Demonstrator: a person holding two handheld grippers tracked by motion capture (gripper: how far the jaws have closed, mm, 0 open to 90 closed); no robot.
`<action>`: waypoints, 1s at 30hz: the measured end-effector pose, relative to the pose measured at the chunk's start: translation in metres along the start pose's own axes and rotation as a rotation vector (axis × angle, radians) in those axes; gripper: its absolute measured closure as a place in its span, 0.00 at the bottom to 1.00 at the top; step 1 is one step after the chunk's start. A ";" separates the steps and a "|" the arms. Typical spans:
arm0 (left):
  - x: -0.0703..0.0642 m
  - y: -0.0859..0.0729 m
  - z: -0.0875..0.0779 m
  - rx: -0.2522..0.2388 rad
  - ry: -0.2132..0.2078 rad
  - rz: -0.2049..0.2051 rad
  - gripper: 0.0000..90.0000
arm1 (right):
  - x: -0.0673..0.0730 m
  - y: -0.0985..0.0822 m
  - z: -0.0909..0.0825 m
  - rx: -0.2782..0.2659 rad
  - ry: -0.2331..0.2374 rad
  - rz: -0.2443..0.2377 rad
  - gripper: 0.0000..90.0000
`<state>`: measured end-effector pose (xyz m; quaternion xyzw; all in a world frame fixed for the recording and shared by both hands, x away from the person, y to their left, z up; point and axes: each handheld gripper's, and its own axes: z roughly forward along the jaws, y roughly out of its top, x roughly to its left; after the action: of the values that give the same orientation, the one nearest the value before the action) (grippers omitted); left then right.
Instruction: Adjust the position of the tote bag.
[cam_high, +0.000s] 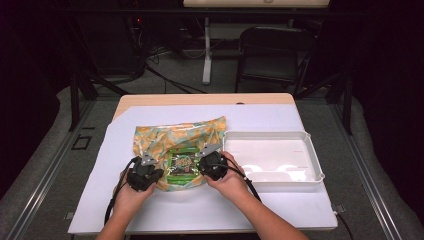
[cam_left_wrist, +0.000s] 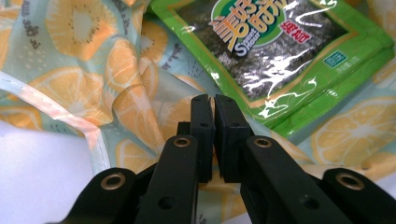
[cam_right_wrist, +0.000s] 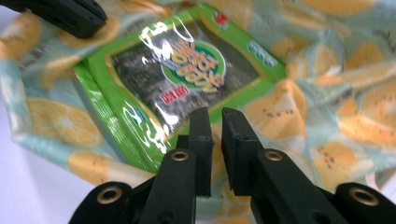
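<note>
At the left of the high view, the left gripper (cam_high: 151, 169) sits low over the near left part of a cloth bag (cam_high: 165, 135) printed with orange slices on pale blue, which lies crumpled on the white table cover (cam_high: 210, 210). In the left gripper view its black jaws stand almost together, a thin slit between the pads, with a fold of the printed fabric (cam_left_wrist: 135, 107) right at their tips; whether any cloth is pinched there cannot be made out. In the middle, a green seaweed snack packet (cam_high: 182, 167) lies flat on the bag between the two grippers, its dark window and round label (cam_left_wrist: 252, 23) facing up, with more green packets stacked under it. To its right, the right gripper (cam_high: 204, 161) reaches in at the packet's edge. In the right gripper view its jaws stand a narrow gap apart with nothing clearly between the pads, the tips just short of the packet's near edge (cam_right_wrist: 182, 74) over the printed cloth. Further right, a white rectangular tray (cam_high: 312, 150) stands just beside the bag.
</note>
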<state>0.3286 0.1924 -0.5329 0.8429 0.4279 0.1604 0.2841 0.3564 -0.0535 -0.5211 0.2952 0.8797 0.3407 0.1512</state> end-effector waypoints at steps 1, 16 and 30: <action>0.000 -0.001 0.000 0.007 0.002 0.005 0.96 | -0.001 -0.002 0.001 0.004 0.003 0.006 0.92; 0.002 -0.010 0.004 0.042 0.021 -0.020 0.95 | 0.000 -0.006 0.006 -0.001 0.003 0.034 0.86; 0.005 -0.006 -0.005 -0.051 -0.010 -0.063 0.88 | -0.005 -0.004 0.003 -0.060 0.033 0.060 0.71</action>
<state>0.3245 0.2012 -0.5326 0.8224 0.4483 0.1579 0.3126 0.3600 -0.0577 -0.5257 0.3111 0.8623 0.3760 0.1353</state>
